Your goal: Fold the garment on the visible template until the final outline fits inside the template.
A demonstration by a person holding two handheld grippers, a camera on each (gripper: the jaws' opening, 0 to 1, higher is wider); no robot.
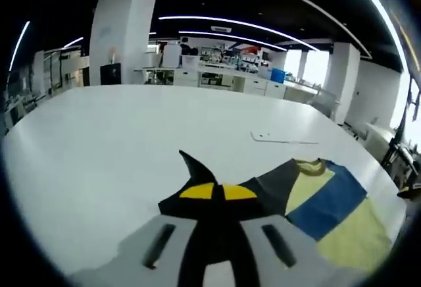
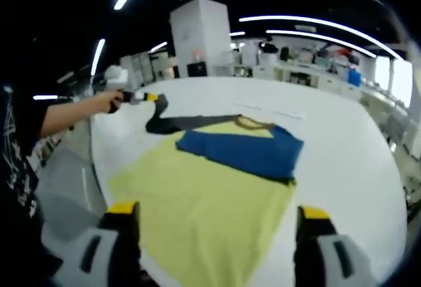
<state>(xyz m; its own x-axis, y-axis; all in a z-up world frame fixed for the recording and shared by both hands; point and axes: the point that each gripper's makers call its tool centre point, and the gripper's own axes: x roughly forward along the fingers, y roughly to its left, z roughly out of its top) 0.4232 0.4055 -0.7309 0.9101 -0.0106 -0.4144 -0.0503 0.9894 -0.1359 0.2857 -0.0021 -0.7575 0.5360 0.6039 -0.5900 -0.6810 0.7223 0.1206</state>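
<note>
Yellow-and-blue cotton T-shirt (image 2: 217,188), dark sleeve (image 1: 197,191) pinched by left hand-held gripper (image 1: 217,191); right hand-held gripper (image 2: 217,218) spread above hem. Risk: overpulling drags shirt across white worktop (image 1: 99,142).

One garment (image 2: 217,188), one table (image 1: 99,142), two grippers: left (image 1: 218,193), right (image 2: 217,218).

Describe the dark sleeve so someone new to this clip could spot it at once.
On the big white table lies a yellow shirt with a blue band across its chest. At the far end, the dark grey sleeve stretches toward the left tool, which is shut on its tip. It is the shirt's one dark part.
</note>
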